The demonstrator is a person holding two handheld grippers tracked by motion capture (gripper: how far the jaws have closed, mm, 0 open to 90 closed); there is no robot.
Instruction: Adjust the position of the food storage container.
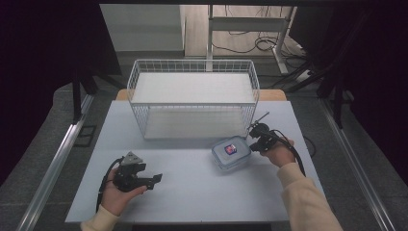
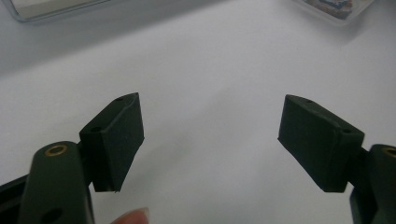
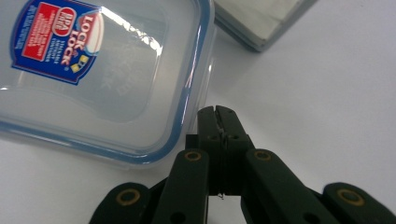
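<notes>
While the left gripper [image 1: 153,180] rests open and empty on the pale worktop [image 1: 192,192], one wire basket [image 1: 192,96] stands behind, and one clear lidded food container [image 1: 231,152] lies beside the closed, empty right gripper [image 1: 252,139].

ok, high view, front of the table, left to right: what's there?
Left hand-held gripper → lidded plastic food box → right hand-held gripper, beside the box's right edge. The wire basket stands behind them.
</notes>
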